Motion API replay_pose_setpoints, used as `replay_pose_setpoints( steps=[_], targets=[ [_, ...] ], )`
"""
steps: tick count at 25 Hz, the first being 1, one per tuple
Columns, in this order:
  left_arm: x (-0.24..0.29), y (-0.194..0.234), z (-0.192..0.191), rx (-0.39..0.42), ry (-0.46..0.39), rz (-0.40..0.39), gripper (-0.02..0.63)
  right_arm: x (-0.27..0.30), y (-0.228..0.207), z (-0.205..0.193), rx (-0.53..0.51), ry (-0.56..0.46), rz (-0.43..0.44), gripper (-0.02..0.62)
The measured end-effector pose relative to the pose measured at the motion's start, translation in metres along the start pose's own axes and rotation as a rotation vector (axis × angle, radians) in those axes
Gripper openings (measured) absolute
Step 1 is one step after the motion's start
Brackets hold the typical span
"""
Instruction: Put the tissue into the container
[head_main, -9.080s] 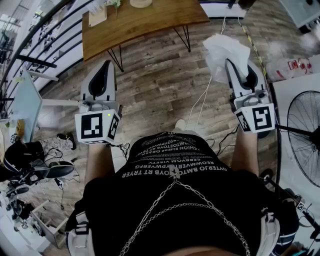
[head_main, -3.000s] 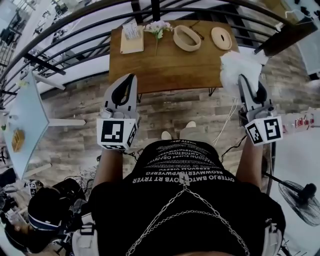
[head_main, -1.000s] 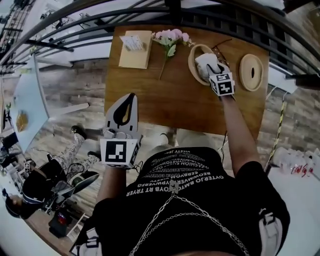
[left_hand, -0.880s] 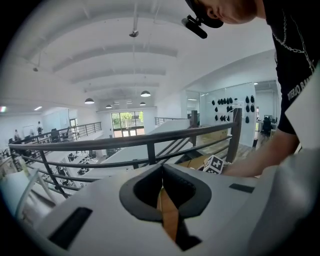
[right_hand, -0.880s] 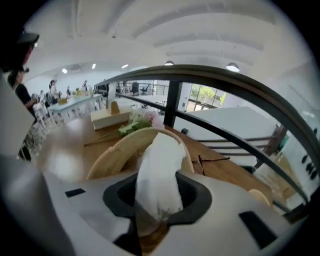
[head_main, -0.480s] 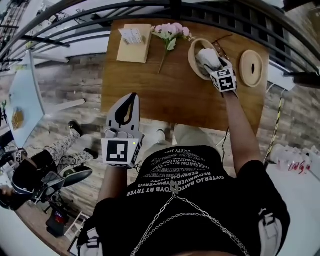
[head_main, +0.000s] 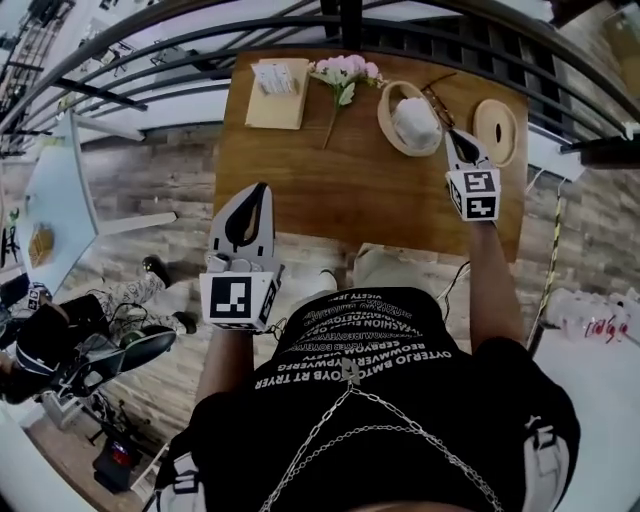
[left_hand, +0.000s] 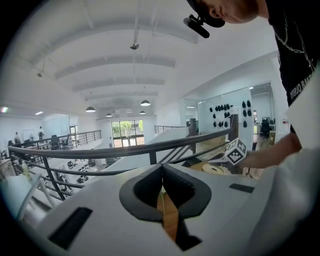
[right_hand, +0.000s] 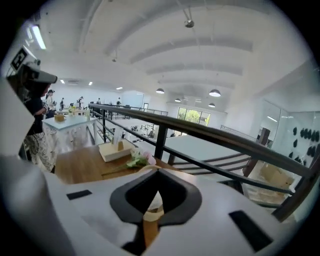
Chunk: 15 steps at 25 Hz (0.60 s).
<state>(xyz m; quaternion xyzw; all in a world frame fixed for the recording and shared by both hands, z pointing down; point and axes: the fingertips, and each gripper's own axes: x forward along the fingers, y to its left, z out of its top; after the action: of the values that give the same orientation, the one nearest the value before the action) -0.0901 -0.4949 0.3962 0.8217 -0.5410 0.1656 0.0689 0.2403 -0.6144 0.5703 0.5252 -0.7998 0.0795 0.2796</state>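
The crumpled white tissue (head_main: 415, 122) sits inside the round wooden container (head_main: 386, 117) on the brown wooden table (head_main: 330, 190). The right gripper (head_main: 454, 137), jaws clenched on nothing, hovers just beside the container's rim, with a round wooden lid (head_main: 495, 130) on its other side. Pink flowers (head_main: 343, 72) and a pale wooden box (head_main: 278, 80) lie to the left. The left gripper (head_main: 258, 190), also pinched closed and empty, hangs at the table's near edge.

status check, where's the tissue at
Left gripper shut, empty. Right gripper shut, empty, beside container. Tissue in container. Lid off, beside it.
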Motion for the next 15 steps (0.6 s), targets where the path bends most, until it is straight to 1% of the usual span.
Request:
replay_pose_setpoints(
  steps=[3,6,11,15],
  targets=[
    [-0.017,0.004,0.006,0.011,-0.024,-0.018,0.029,-0.036,0.012,0.032,0.038,-0.075,-0.019,0.015],
    [-0.039,0.006,0.014,0.028,-0.056,-0.038,0.029,-0.076,0.024,0.066,0.048,-0.162,-0.043,0.015],
    [-0.081,0.0,0.028,0.043,-0.12,-0.059,0.029,-0.156,0.048,0.104,0.01,-0.271,-0.066,0.015],
    [-0.117,0.007,0.024,0.029,-0.16,-0.079,0.029,-0.206,0.083,0.122,-0.007,-0.322,-0.072,0.015]
  ],
)
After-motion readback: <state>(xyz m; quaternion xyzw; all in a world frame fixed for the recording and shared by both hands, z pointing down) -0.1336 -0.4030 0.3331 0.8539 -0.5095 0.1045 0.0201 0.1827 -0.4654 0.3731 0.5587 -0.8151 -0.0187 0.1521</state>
